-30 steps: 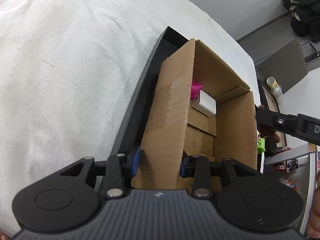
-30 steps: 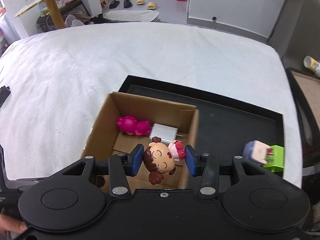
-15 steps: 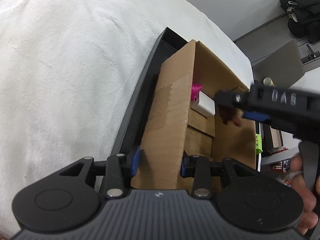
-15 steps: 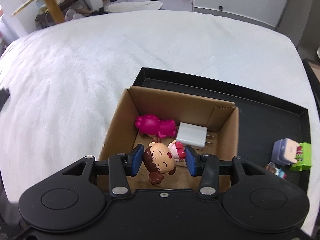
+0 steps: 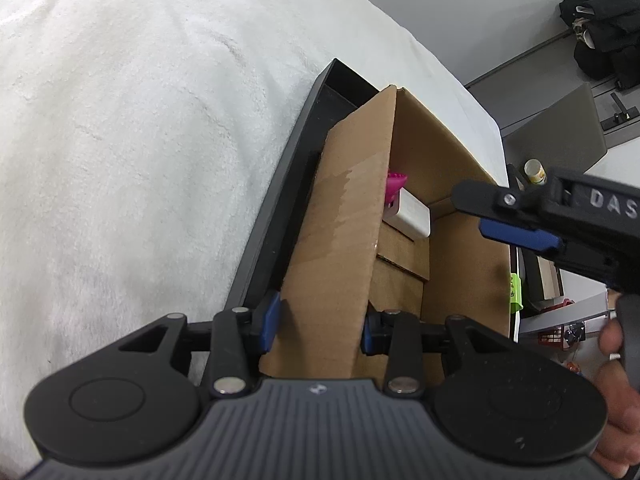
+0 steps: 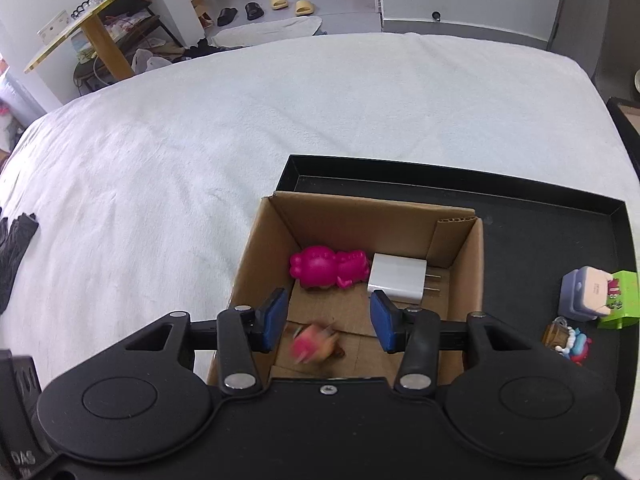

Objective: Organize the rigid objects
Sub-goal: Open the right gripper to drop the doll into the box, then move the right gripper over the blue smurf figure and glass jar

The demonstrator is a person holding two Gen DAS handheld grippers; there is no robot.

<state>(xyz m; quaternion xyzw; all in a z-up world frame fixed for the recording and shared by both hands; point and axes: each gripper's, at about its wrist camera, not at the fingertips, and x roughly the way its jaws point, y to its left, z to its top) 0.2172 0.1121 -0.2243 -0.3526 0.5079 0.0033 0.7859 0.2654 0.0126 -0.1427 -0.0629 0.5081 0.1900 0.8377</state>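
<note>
Now the little doll [image 6: 314, 342] is out of the right gripper [image 6: 330, 322] — a second ago the blue pads held it tight by the head, and now it shows only as a blur low down in the cardboard box [image 6: 348, 216], between the pads but not touching them. It looks like it is dropping to the box floor. The pads stand apart with nothing in them.

The left gripper [image 5: 318, 326] has not moved. Its pads are clamped on the near wall of the box, one outside and one inside, so the box stays put on the black tray [image 6: 540, 200].

Two things already lie at the far end of the box: a pink toy [image 6: 326, 266] and a white charger plug [image 6: 396, 278], side by side and touching.

So one more thing is sorted. On the tray, off to the right of the box, some things wait: a small purple and cream block [image 6: 582, 292], a green box [image 6: 622, 300] just beside it, and a small colourful figure [image 6: 568, 340] near them. I think one of those should go in next.
</note>
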